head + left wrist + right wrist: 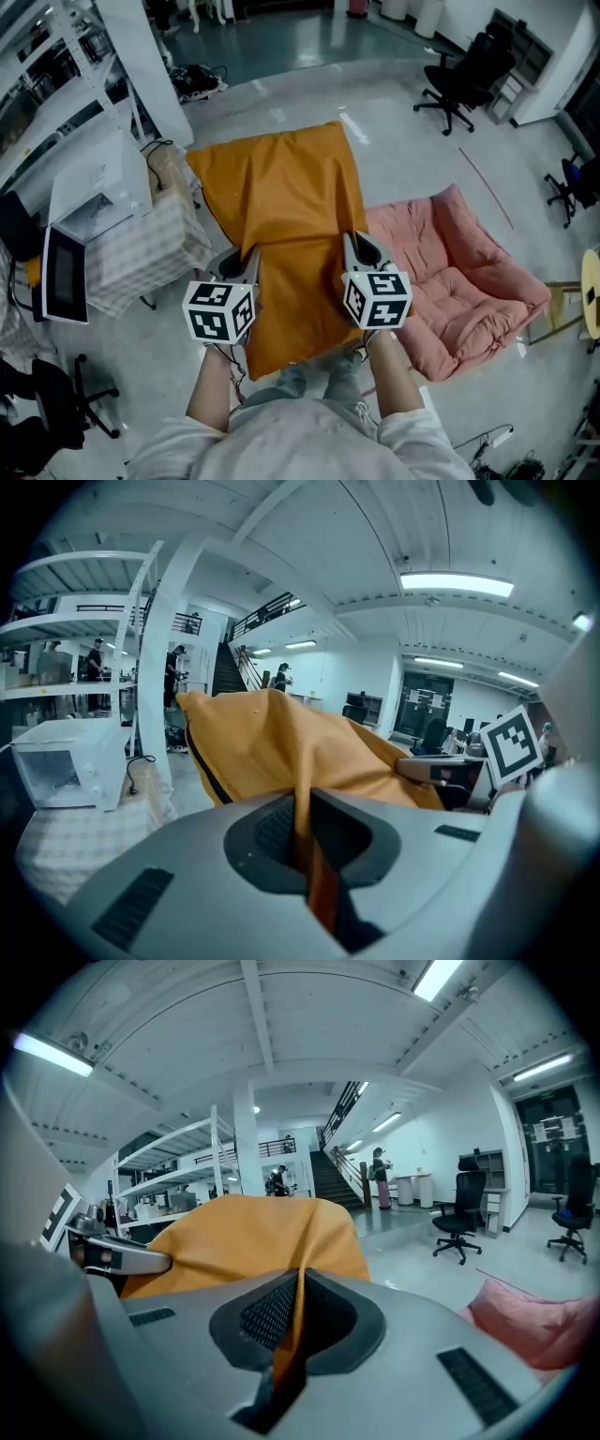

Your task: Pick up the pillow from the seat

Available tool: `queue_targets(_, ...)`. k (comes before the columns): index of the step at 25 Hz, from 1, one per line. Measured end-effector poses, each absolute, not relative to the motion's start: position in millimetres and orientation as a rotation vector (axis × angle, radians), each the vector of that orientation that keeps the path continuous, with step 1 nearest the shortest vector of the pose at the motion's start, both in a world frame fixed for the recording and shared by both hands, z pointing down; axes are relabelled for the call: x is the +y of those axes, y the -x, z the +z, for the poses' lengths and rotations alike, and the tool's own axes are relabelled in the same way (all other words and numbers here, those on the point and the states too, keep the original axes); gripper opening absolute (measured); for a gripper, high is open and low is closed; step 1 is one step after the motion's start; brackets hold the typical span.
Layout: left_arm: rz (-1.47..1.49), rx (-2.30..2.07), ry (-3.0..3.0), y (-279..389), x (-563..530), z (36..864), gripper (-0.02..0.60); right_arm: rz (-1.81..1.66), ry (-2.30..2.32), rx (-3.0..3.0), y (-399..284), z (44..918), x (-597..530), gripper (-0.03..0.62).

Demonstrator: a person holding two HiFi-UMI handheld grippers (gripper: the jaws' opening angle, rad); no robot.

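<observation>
A large orange pillow [281, 216] hangs lifted in front of me, its far end raised and its near end drooping over my legs. My left gripper [248, 255] is shut on the pillow's left side, and my right gripper [351, 246] is shut on its right side. In the left gripper view the orange pillow [272, 742] rises out of the pinched jaws of the left gripper [302, 832]. The right gripper view shows the same orange pillow [244, 1232] clamped in the right gripper [298, 1302]. The pink cushioned seat [450, 272] lies on the floor to the right, bare.
A checked cloth-covered stand [150, 234] with a white box [89, 192] stands at the left, beside white shelving [56, 66]. Black office chairs [464, 80] stand at the far right. A wooden stool [567, 305] sits at the right edge. Grey floor lies beyond the pillow.
</observation>
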State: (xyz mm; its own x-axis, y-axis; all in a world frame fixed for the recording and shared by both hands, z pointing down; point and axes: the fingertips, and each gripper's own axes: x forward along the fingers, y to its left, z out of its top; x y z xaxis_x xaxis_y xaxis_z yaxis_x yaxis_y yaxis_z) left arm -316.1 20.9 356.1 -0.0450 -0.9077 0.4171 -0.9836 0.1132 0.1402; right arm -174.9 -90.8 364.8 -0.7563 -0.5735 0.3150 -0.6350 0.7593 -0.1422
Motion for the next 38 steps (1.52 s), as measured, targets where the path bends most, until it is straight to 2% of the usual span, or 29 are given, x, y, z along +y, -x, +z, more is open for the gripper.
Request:
queue_targets(16, 0.254, -2.004, -1.771, 374, 92, 386, 0.018, 0.396, -0.884, -2.673, 235, 399, -25, 0.034)
queue_targets(38, 0.233, -1.996, -1.785, 349, 80, 385, 0.018, 0.362, -0.905, -2.667, 209, 399, -37, 0.032)
